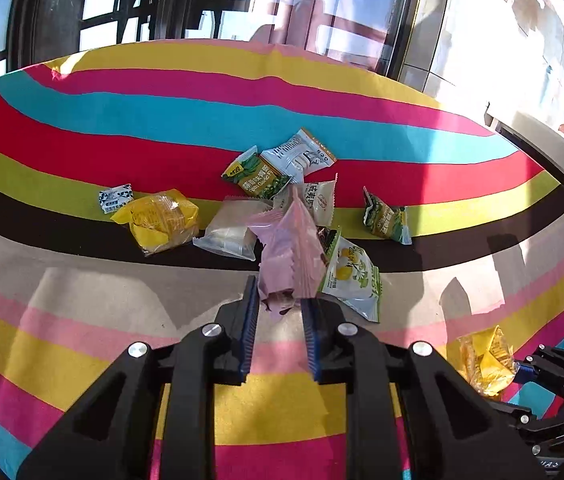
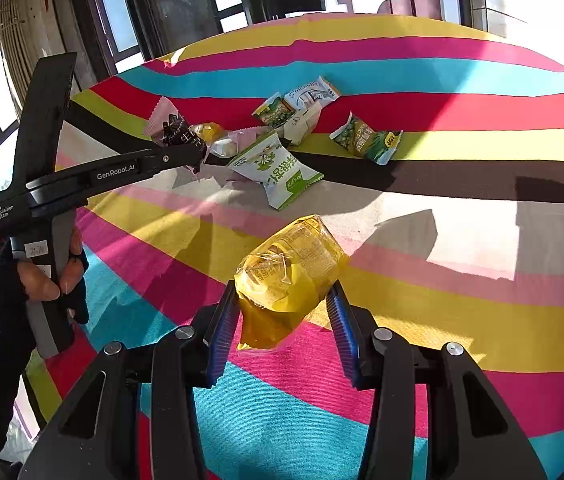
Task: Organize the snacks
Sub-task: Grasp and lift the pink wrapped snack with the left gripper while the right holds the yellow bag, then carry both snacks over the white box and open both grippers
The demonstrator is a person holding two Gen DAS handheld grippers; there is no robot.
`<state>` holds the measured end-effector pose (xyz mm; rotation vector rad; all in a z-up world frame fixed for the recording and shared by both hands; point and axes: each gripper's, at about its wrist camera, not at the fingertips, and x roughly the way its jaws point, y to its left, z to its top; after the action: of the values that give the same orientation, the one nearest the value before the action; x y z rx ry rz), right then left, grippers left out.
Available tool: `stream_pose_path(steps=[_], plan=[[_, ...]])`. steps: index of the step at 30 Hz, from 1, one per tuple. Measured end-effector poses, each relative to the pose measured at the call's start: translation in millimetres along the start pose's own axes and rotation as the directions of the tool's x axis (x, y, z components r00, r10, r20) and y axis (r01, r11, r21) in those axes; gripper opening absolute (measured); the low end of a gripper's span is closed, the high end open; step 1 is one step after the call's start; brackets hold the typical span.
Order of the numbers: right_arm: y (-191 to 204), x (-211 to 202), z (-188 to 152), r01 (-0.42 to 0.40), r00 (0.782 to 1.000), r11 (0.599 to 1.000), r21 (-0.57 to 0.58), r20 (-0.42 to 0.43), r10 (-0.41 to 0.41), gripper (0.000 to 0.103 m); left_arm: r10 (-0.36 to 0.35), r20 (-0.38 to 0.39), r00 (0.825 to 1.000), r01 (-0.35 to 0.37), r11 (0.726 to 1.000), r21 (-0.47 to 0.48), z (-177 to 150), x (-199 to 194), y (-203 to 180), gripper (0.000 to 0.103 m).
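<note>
Nearest the left wrist camera, the left gripper (image 1: 280,300) is pinched on one pink packet (image 1: 292,256), its blue-padded jaws drawn in on the packet's lower crimped end. The packet stands up and forward from the tips, lifted above the striped tablecloth (image 1: 82,128). In the right wrist view the same gripper (image 2: 192,150) reaches in from the left, slanting down towards the pile, and a dark printed face of the pink packet (image 2: 170,124) shows at its tips. A hand (image 2: 48,276) in a dark fingerless glove grips its handle.

Right gripper (image 2: 282,312): clamped on one yellow packet (image 2: 288,276), clear film over a yellow cake, held clear of the cloth and tilted up to the right. The jaws stand partly apart, with the packet filling the gap.

Count of snacks lying on the cloth, left wrist view:
- yellow cake packet (image 1: 160,218): one, at the left of the pile.
- small blue-and-white sachet (image 1: 116,198): one, just beside that packet.
- clear wrapped pastry (image 1: 230,234): one, partly behind the pink packet.
- green pea packets: two, one in the pile (image 1: 260,178), one apart to the right (image 1: 386,218).
- white-and-silver packet (image 1: 302,154): one, at the far edge.
- cream packet (image 1: 322,200): one, mid-pile.
- white-and-green pomelo packet (image 1: 352,276): one, just right of the left gripper's tips.

Total: eight on the cloth, two in the grippers.
</note>
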<state>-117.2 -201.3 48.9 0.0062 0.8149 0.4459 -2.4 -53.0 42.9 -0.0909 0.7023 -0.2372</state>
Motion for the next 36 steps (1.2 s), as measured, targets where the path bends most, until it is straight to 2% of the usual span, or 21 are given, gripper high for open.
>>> stream_pose_path(steps=[5, 12, 18, 21, 28, 31, 36], plan=[[0.6, -0.3, -0.5, 0.008, 1.0, 1.0, 0.0, -0.001, -0.008, 0.045, 0.006, 0.036, 0.999, -0.005, 1.0, -0.019, -25.7, -45.2, 18.5, 0.021], [3.4, 4.8, 0.4, 0.038, 0.999, 0.999, -0.013, -0.021, -0.038, 0.045, 0.0, 0.048, 0.999, 0.006, 0.993, -0.122, -70.9, -100.3, 64.5, 0.021], [17.3, 5.1, -0.2, 0.079, 0.997, 0.994, -0.075, -0.015, -0.08, 0.044, 0.056, 0.089, 0.995, -0.042, 0.988, -0.146, -94.9, -153.6, 96.2, 0.021], [26.4, 2.3, -3.0, -0.001, 1.0, 1.0, -0.027, -0.023, 0.0, 0.044, 0.079, 0.109, 0.991, -0.063, 0.987, -0.145, -104.4, -177.6, 105.7, 0.021], [109.4, -7.9, -14.0, -0.08, 0.997, 0.983, -0.167, -0.014, 0.079, 0.044, 0.126, 0.131, 0.983, -0.101, 0.978, -0.181, -135.0, -219.3, 130.2, 0.022], [146.4, -9.9, -18.5, -0.1, 0.995, 0.965, -0.242, -0.015, 0.099, 0.044, 0.149, 0.135, 0.98, -0.118, 0.97, -0.214, -150.1, -236.8, 144.7, 0.022], [208.5, -13.0, -29.2, -0.183, 0.983, 0.923, -0.34, -0.044, 0.179, 0.044, 0.191, 0.142, 0.971, -0.147, 0.95, -0.276, -180.5, -267.4, 169.4, 0.022]])
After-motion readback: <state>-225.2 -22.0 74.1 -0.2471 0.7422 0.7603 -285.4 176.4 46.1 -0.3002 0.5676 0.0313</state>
